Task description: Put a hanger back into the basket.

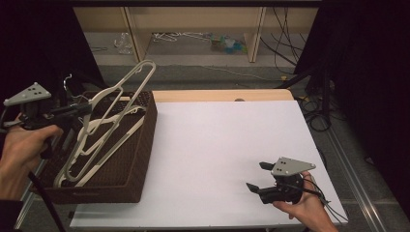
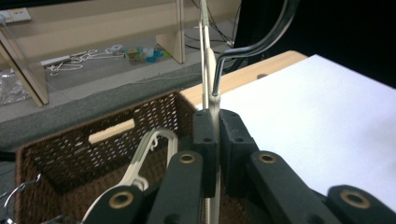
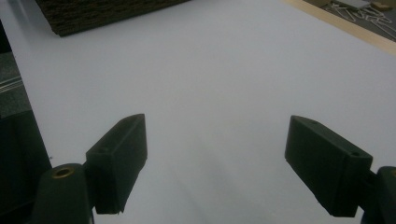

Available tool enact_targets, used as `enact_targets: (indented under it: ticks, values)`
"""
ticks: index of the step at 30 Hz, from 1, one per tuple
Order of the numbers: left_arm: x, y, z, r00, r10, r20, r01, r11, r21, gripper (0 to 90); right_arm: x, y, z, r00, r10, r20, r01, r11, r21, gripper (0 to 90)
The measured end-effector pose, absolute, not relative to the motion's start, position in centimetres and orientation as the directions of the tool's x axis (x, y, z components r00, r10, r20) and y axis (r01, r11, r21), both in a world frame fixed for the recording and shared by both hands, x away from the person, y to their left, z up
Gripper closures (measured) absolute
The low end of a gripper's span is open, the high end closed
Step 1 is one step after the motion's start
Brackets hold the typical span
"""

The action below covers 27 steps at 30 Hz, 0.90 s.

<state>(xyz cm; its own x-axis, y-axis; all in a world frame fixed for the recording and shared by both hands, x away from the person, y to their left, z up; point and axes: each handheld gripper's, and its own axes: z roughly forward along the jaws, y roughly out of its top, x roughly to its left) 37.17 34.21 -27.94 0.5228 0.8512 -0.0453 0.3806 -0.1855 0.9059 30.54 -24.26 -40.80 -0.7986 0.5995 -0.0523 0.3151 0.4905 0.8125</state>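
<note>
My left gripper (image 1: 82, 111) (image 2: 218, 126) is shut on a thin white hanger (image 1: 147, 63) (image 2: 211, 100). The hanger stands tilted above the brown wicker basket (image 1: 140, 145) (image 2: 60, 149) at the table's left edge. Its metal hook (image 2: 224, 53) curves up past the jaws. More white hangers (image 1: 96, 140) (image 2: 149, 149) lie inside the basket. My right gripper (image 1: 256, 176) (image 3: 215, 163) stands open near the front right of the white tabletop (image 1: 227, 140) (image 3: 224, 70), and nothing is between its fingers.
A wooden strip (image 1: 222, 95) borders the table's far edge. Beyond it, wooden shelf legs (image 1: 255, 34) stand on the floor with loose hangers (image 1: 179, 36) and small coloured items (image 1: 227, 44). Cables (image 1: 314, 104) hang at the right.
</note>
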Motion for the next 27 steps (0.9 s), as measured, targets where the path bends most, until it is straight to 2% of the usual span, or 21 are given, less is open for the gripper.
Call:
enact_targets:
  ticks: [16,27]
  values:
    - [37.4,37.5,-32.8,0.48,0.876,-0.051,0.466,-0.205,0.861,85.7,30.5,-24.2,-40.9,-0.803,0.594,-0.05,0.319,0.499,0.806,22.3]
    - [38.7,36.6,-35.0,0.52,0.854,-0.031,0.492,-0.27,0.828,85.6,30.5,-24.3,-40.9,-0.806,0.59,-0.048,0.318,0.5,0.806,22.2]
